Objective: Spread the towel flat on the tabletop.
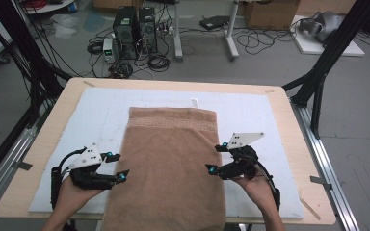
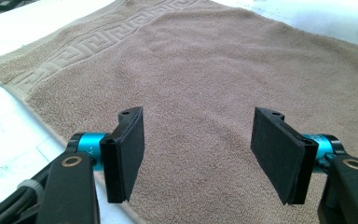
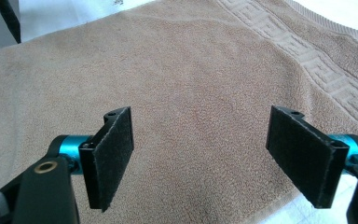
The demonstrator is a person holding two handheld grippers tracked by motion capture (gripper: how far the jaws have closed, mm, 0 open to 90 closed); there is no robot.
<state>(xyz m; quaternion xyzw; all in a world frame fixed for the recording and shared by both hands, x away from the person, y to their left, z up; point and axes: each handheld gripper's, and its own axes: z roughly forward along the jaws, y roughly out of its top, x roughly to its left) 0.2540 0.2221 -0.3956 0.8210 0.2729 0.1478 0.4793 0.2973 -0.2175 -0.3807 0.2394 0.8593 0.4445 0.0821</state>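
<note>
- A brown towel (image 1: 171, 163) lies flat down the middle of a white mat (image 1: 250, 113) on the wooden bench (image 1: 289, 139), its near end hanging over the bench's front edge; a woven key-pattern band crosses its far end.
- The left hand-held gripper (image 1: 117, 167) sits at the towel's left edge, jaws spread, nothing between the pads (image 2: 129, 154).
- The right hand-held gripper (image 1: 216, 158) sits at the towel's right edge, jaws likewise spread and empty.
- Computer towers (image 1: 135, 31) and cables lie on the floor beyond.
</note>
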